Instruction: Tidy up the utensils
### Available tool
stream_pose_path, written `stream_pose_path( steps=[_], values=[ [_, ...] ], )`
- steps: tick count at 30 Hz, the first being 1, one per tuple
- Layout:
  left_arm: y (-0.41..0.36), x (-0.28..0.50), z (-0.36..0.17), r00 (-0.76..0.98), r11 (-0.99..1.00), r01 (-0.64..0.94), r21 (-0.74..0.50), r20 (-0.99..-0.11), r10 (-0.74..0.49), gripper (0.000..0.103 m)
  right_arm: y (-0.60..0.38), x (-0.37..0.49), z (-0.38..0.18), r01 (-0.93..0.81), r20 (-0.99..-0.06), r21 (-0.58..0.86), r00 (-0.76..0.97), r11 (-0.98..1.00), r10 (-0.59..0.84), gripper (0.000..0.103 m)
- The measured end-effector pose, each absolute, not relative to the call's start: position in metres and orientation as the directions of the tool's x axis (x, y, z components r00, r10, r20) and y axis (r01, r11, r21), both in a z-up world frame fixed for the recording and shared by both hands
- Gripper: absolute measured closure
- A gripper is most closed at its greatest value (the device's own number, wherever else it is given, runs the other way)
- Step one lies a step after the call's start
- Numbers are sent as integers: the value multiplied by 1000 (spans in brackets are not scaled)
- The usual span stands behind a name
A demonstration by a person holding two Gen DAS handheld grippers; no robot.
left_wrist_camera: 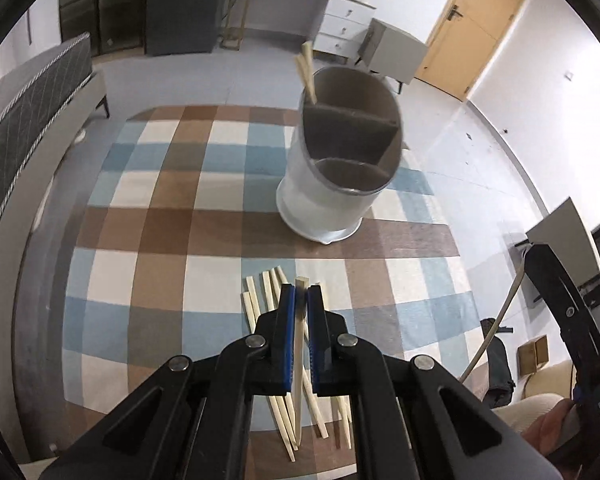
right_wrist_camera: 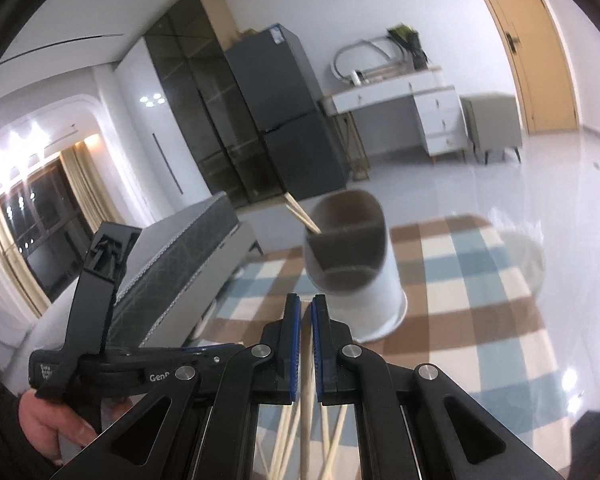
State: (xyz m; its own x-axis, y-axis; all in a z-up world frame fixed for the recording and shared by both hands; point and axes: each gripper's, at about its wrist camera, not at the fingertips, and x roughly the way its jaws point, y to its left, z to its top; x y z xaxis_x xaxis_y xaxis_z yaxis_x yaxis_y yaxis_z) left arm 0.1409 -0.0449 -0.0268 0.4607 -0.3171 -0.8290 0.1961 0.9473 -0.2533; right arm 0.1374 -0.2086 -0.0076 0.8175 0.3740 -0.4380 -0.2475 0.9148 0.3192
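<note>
Grippers [left_wrist_camera: 301, 294] [right_wrist_camera: 305, 306] each clamping one chopstick [left_wrist_camera: 299, 344] [right_wrist_camera: 307, 392], divided holder [left_wrist_camera: 336, 160] ahead, loose chopsticks [left_wrist_camera: 260, 300] beneath

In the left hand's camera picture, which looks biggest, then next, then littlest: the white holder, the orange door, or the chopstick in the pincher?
1. white holder
2. orange door, though it stands far back, so really it is bigger
3. chopstick, thin, pinched in the left gripper
</note>
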Motion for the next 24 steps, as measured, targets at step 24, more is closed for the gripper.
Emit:
stream_pose_path(
  steps=[24],
  values=[
    [-38,180,97,521,847,335,-413,-668,-532,103,-213,195,88,-299,-255,137,911,945,325,98]
  ],
)
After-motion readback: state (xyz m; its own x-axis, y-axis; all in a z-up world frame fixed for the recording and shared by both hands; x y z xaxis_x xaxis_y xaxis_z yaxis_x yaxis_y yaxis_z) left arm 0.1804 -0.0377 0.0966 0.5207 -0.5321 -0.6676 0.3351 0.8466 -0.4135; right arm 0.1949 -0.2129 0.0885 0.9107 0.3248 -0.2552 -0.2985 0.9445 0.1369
